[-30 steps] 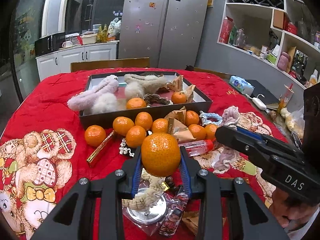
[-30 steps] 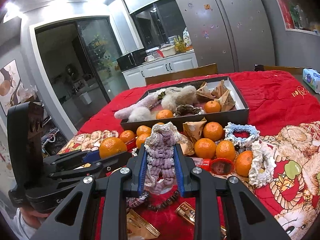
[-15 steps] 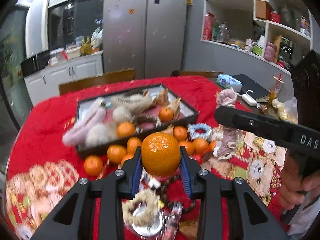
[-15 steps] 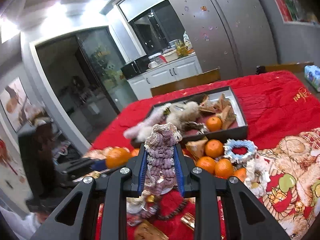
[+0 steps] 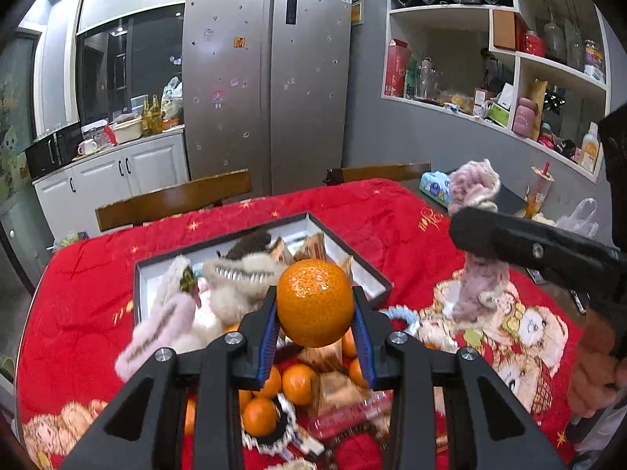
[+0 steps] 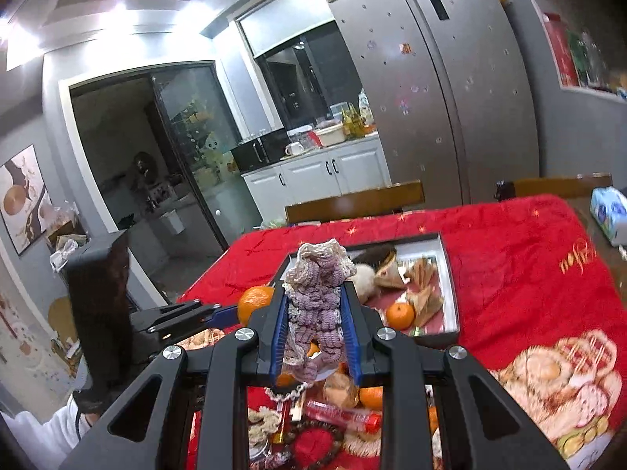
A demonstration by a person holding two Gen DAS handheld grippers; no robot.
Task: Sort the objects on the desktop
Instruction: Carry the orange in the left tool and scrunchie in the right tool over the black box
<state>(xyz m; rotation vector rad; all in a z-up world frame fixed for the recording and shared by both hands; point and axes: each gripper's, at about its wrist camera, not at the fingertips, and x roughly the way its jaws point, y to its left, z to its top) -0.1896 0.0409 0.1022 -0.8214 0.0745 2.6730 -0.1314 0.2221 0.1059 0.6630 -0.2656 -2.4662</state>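
Tongs, left [image 5: 313, 313]: blue-padded black jaws clamped on a round glossy orange tangerine [image 5: 313, 301], held in the air above the shallow dark-walled white-floored tray [image 5: 376, 274]; tongs, right [image 6: 316, 321]: jaws pinched on a crocheted mauve-and-cream yarn scrunchie [image 6: 317, 297], likewise held in the air near the tray's front edge; tray holds fluffy pink and cream hair bands [image 5: 156, 333], paper-wrapped snacks and one tangerine; loose tangerines [image 5: 298, 384] lie on the red quilted tablecloth [image 5: 78, 293] before it.
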